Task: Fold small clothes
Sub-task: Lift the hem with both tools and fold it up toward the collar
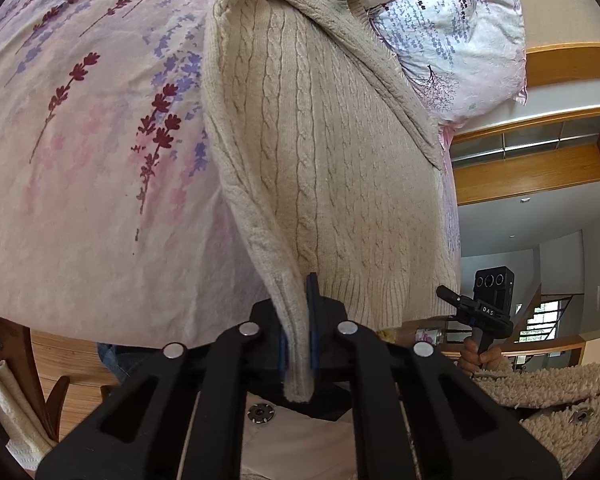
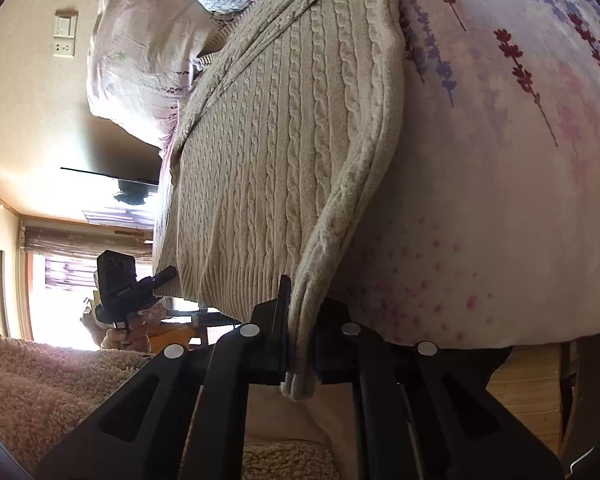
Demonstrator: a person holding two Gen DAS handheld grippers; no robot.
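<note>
While clamped, sweater cuff (image 1: 298, 360) fills left claw (image 1: 299, 354).

left gripper (image 1: 300, 344): jaws clamped, angled down | right gripper (image 2: 300, 344): same (both hand-held)

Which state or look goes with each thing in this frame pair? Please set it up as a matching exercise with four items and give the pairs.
Column one:
1. left gripper
2. sweater
3. bedsheet
4. right gripper

Column two:
A. pale pink with dark red and purple flower sprigs
B. shut on the sweater's left cuff
C. cream cable knit, lying flat on the bed
D. shut on the sweater's right cuff

Pairs: 1-B, 2-C, 3-A, 4-D
</note>
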